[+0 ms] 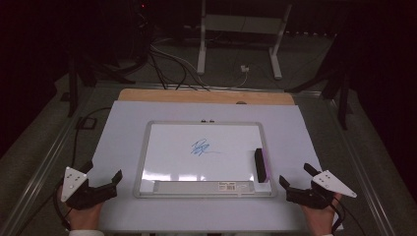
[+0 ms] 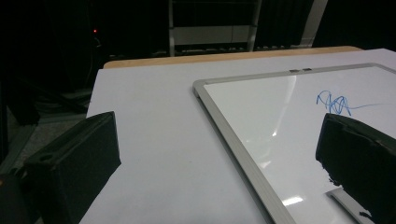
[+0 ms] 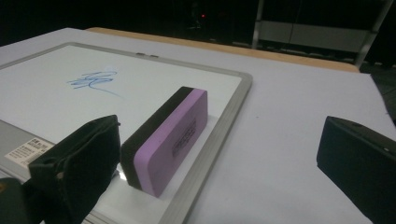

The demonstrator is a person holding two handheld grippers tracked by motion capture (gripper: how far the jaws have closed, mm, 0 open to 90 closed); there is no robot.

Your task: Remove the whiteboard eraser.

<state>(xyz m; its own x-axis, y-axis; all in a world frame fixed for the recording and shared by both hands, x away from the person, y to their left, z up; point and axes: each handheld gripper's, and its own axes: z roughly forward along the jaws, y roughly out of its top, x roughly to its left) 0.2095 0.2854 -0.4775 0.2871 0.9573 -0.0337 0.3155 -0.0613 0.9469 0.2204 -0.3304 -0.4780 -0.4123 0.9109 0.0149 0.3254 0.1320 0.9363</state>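
Observation:
A whiteboard (image 1: 142,157) with a silver frame lies flat in the middle of the table, with a blue scribble (image 1: 199,147) near its centre. A black and purple eraser (image 1: 260,164) rests on its edge at the board's right side. My left gripper (image 1: 104,170) sits open on the table, left of the board's near corner, with nothing between its jaws. My right gripper (image 1: 295,173) rests open just right of the board's near right corner. In the right gripper view the eraser (image 3: 173,137) stands a little ahead of the left jaw, untouched. The scribble (image 2: 336,103) also appears in the left gripper view.
A white sheet (image 1: 295,132) covers the table, and a wooden strip (image 1: 196,96) shows at the far edge. The board's front tray (image 1: 196,187) carries a label sticker. Beyond the table stand a white desk frame (image 1: 201,44) and floor cables (image 1: 167,64). Metal rails run along both sides.

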